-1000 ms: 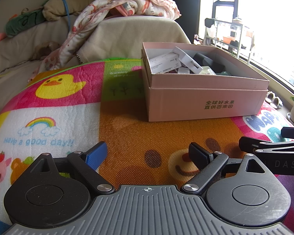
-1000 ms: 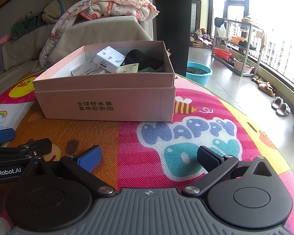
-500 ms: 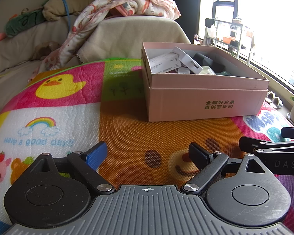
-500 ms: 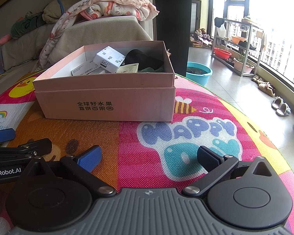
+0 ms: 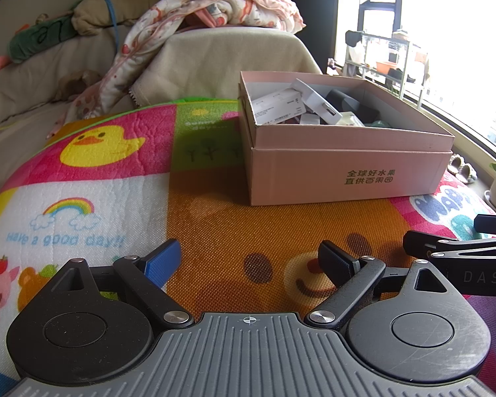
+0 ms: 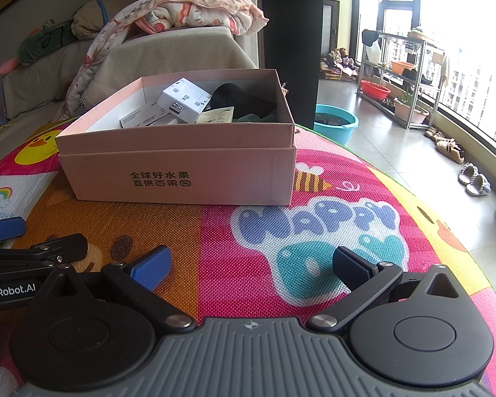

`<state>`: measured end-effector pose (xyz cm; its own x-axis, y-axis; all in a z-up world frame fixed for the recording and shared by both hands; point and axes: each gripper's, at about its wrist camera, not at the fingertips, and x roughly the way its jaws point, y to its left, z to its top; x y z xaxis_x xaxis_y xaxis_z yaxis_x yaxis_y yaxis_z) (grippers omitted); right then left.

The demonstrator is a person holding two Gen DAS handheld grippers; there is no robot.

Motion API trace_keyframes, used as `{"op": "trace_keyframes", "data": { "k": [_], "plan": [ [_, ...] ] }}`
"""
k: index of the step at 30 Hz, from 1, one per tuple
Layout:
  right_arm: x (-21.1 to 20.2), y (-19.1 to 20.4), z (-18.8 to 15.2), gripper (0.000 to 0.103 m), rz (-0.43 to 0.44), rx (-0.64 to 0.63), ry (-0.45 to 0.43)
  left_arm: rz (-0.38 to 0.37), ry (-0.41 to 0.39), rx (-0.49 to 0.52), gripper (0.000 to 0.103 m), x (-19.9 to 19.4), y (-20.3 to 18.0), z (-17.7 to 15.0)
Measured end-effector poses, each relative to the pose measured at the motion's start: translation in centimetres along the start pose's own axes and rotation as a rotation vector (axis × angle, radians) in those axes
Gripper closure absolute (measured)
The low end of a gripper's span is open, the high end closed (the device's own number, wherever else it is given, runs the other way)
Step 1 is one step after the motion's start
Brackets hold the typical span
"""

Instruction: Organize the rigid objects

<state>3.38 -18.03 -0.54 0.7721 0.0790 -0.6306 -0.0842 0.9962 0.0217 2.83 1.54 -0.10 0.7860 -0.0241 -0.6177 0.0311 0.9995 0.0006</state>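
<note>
Left gripper (image 5: pixel 249 263) spread wide and empty, right gripper (image 6: pixel 253 266) likewise spread and empty, both low over the play mat (image 6: pixel 215 225), pink cardboard box (image 6: pixel 182 162) ahead on the mat, holding a white adapter (image 6: pixel 183 99) and small cartons (image 5: pixel 277 104)

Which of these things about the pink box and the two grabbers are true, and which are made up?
1. The pink cardboard box sits on the colourful play mat. True.
2. The box is shut with a lid. False: it is open on top, and a white adapter-like block and a dark item lie inside.
3. The left gripper is open and holds nothing. True.
4. The right gripper is squeezing a white packet. False: its fingers are apart with only mat between them.
5. A teal basin stands on the floor behind the mat. True.
</note>
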Motion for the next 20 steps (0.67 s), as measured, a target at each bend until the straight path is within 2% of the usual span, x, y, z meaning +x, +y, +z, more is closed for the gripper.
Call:
{"op": "trace_keyframes", "data": {
  "k": [20],
  "plan": [
    [-0.02,-0.04,-0.02,0.0,0.0,0.0,0.0,0.005,-0.001,0.006,0.009,-0.06,-0.1,-0.01]
  ]
}}
